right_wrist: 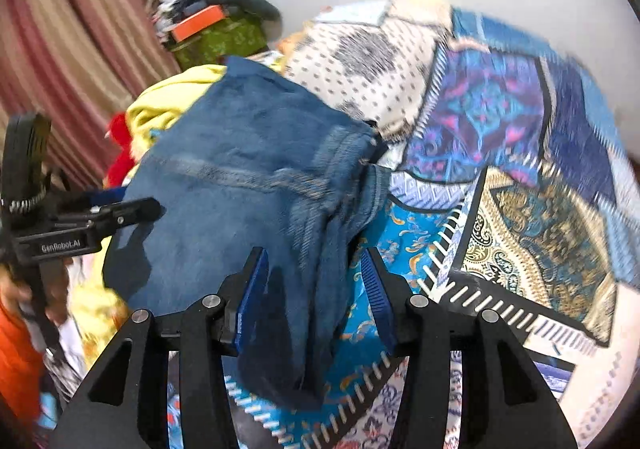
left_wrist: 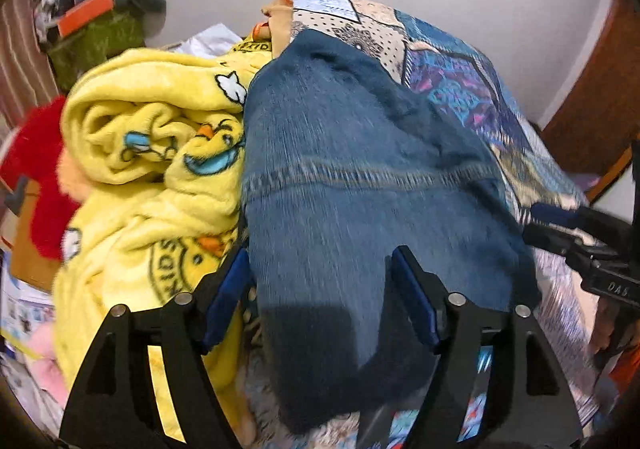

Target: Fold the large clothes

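Note:
Folded blue jeans [left_wrist: 360,169] lie on a patchwork bedspread [left_wrist: 460,89], with their near end hanging toward me. My left gripper [left_wrist: 320,289] is open; the near end of the denim sits between its blue pads [left_wrist: 224,301] with a gap showing on the left side. In the right wrist view the jeans [right_wrist: 240,177] show a folded edge with a seam. My right gripper [right_wrist: 314,297] is open around that edge, and its pads [right_wrist: 252,305] stand clear of the cloth. Each gripper shows in the other's view: the right gripper [left_wrist: 580,245] and the left gripper [right_wrist: 120,213].
A bunched yellow fleece blanket [left_wrist: 160,137] with cartoon chicks lies left of the jeans, with a red plush item [left_wrist: 36,169] beyond it. A green box [left_wrist: 100,37] piled with clutter stands at the back left by a striped curtain [right_wrist: 72,49]. A wooden door [left_wrist: 592,109] is at the right.

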